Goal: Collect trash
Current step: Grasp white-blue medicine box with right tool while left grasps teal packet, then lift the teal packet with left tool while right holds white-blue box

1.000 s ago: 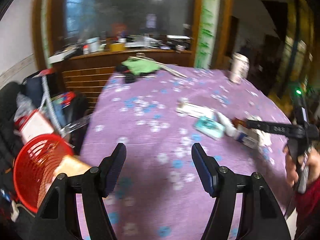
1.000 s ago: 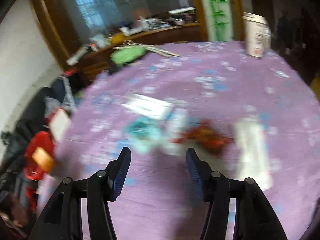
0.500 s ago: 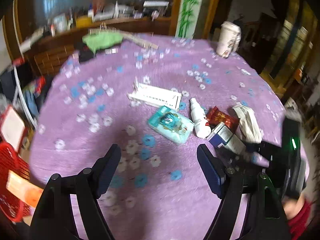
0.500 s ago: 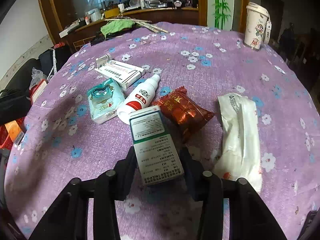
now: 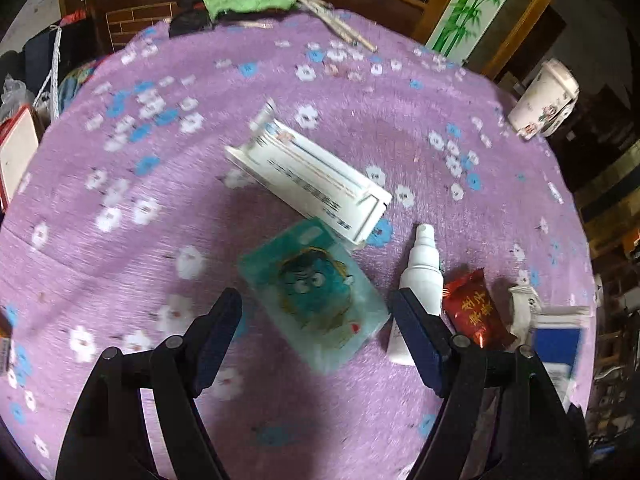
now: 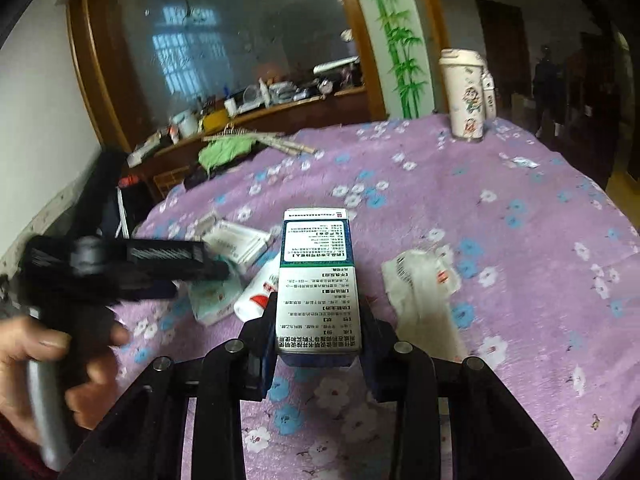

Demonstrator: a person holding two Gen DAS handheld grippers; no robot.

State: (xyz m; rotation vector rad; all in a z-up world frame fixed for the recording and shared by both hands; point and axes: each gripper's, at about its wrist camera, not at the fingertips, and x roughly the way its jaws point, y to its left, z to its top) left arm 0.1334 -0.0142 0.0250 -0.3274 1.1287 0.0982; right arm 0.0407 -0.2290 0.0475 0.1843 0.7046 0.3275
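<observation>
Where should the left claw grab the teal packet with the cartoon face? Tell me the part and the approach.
Take the teal packet across its two long edges near the middle, coming down from above. It lies flat on the purple tablecloth, tilted, and already sits between the open left claw. Its far corner lies close to the white carton, so stay off that end.

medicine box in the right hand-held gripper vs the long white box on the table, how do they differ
The medicine box is clamped in the right hand-held gripper and lifted off the table; the long white box lies flat on the purple cloth, untouched. The medicine box has a teal band and dense print; the long one is mostly white, longer and flatter. Both are small cardboard cartons.
</observation>
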